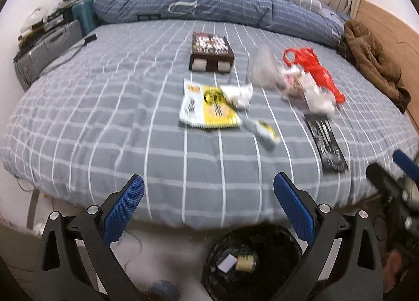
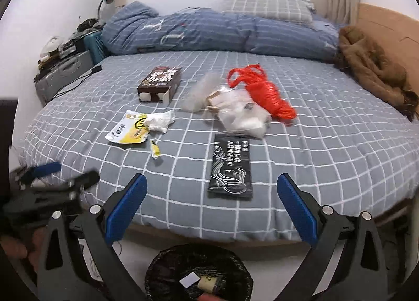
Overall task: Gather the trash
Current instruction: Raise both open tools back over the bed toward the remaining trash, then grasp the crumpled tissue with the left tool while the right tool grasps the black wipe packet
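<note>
Trash lies on a grey checked bed point(image 1: 104, 122) point(image 2: 327, 143): a brown box point(image 1: 210, 50) point(image 2: 161, 83), a yellow-white wrapper point(image 1: 207, 108) point(image 2: 129, 130) with crumpled white tissue point(image 2: 161, 120), a small torn strip point(image 1: 262, 130) point(image 2: 155, 149), a black flat packet point(image 1: 327, 143) point(image 2: 231, 167), clear plastic bags point(image 1: 309, 88) point(image 2: 241, 112) and a red bag point(image 1: 314, 67) point(image 2: 264, 91). A black-lined bin point(image 1: 251, 261) point(image 2: 199, 274) stands on the floor below both grippers and holds a few scraps. My left gripper point(image 1: 208, 196) and right gripper point(image 2: 212, 196) are both open and empty, hovering at the bed's near edge.
A rolled blue duvet point(image 1: 209, 2) and pillow point(image 2: 267, 7) lie at the far side. A brown garment point(image 1: 371, 60) sits at the right by the wooden headboard. Cases and clutter point(image 1: 49, 47) stand left of the bed. The other gripper shows at each view's edge point(image 1: 392, 183) point(image 2: 47, 180).
</note>
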`<state>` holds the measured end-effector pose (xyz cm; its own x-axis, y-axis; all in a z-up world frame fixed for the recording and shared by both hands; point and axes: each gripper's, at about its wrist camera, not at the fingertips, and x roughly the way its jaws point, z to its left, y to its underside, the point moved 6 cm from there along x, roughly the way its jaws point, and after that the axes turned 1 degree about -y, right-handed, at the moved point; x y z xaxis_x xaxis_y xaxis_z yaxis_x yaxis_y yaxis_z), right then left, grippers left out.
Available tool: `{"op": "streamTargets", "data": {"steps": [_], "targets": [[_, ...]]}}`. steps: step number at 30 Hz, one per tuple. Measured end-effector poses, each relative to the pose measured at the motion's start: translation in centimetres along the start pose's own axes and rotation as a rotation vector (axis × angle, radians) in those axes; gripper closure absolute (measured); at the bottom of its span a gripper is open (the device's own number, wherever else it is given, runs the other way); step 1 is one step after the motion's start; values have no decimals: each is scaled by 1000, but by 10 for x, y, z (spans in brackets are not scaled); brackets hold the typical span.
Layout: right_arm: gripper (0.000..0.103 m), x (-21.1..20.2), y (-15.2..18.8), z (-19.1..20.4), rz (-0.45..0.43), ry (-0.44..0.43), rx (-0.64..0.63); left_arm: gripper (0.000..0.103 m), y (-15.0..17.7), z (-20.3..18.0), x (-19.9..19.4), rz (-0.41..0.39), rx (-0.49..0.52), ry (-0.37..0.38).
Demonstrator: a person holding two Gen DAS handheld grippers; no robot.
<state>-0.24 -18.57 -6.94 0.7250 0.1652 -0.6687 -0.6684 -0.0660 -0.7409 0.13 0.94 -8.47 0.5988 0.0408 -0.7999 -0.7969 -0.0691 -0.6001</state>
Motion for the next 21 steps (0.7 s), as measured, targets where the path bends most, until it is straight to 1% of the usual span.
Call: {"op": "streamTargets", "data": {"steps": [4,5,9,13,16,18,21], "targets": [[8,16,-8,3,26,41,-50,6,-26,-1,13,-10,3,15],[8,21,-10,2,35,58,-53,6,-30,-2,17,-8,3,17],[8,39,-16,-8,68,74,-49,6,-45,-9,43,17,31,4],[8,61,-21,-19,107,80,-32,6,-64,-16,63,24,45,12],[8,74,-24,-19,116,116,-63,6,-76,-22,77,18,53,12],[8,84,-23,-18,132,114,-72,7,-82,-27,89,28,57,25],[11,99,-20,-20,165,106,-49,7,-89,-33,103,35,69,28]]}}
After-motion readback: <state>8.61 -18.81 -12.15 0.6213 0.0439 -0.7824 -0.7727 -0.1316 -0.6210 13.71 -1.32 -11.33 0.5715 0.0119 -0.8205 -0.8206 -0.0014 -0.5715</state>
